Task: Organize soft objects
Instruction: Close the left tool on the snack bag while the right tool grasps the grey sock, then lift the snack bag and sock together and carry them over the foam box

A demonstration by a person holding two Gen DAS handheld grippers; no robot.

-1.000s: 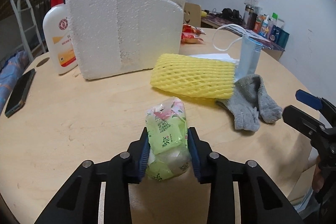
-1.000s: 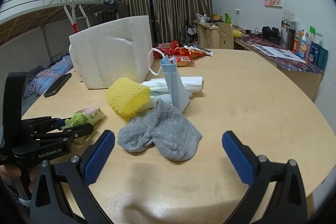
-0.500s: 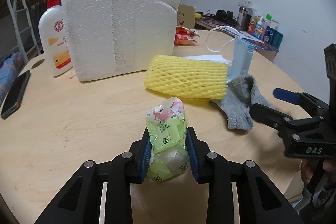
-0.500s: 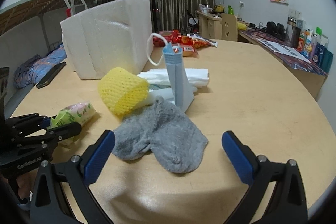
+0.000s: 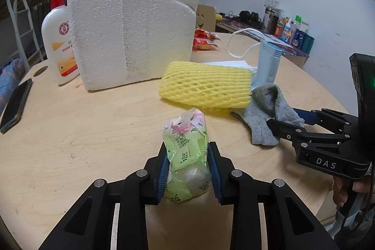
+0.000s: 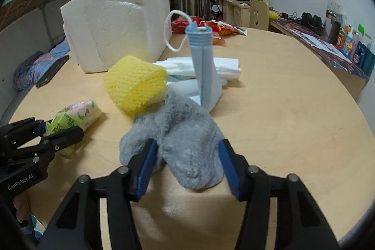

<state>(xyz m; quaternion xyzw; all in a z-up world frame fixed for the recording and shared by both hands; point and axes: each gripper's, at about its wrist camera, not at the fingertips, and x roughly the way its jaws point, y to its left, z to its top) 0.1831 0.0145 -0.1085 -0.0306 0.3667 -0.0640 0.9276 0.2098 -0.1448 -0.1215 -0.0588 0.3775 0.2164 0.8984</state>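
Grasp of the grey sock (image 6: pixel 180 135), lying on the tabletop (image 6: pixel 293 132) between the part-open pads of the right hand-held gripper (image 6: pixel 186 163), is best completed by gathering both folds, while the tissue pack (image 5: pixel 186 156) is clamped in the left hand-held gripper (image 5: pixel 187 168).

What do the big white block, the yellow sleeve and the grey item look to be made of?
Large white block: expanded polystyrene, by its beaded, matte surface. Yellow mesh sleeve: probably foam netting, by its puffy open lattice. Grey sock: knitted fabric, fuzzy and limp.
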